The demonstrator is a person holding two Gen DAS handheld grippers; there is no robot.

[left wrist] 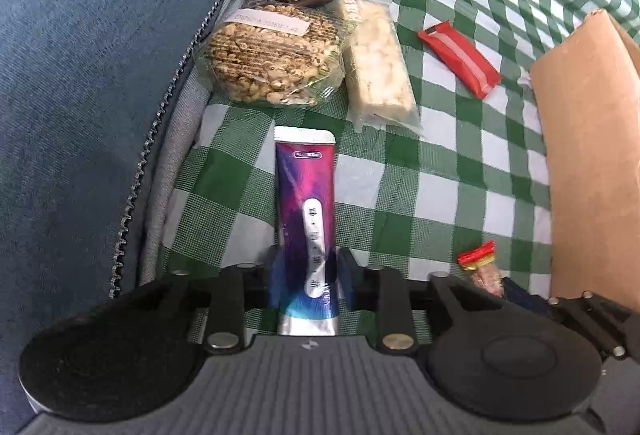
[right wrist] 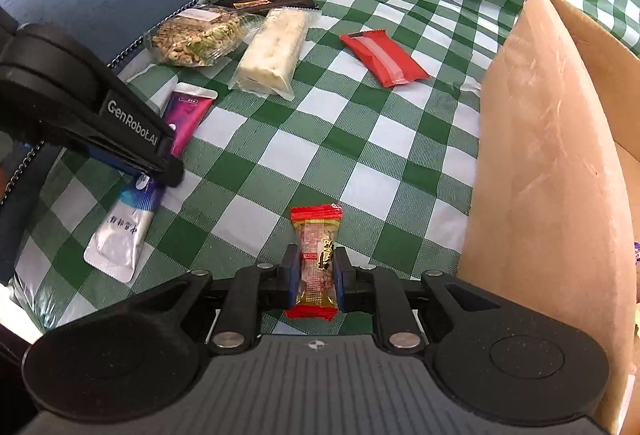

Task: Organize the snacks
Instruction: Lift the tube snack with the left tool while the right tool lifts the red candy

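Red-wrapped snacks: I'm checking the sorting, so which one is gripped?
The small candy with red ends, between the right tool's pads; the flat red packet lies untouched.

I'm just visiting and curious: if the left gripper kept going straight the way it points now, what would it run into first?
Most likely the checked cloth right below. The left gripper tilts steeply down, pads either side of the purple pouch. Depth is unclear; the peanut pack lies farther ahead.
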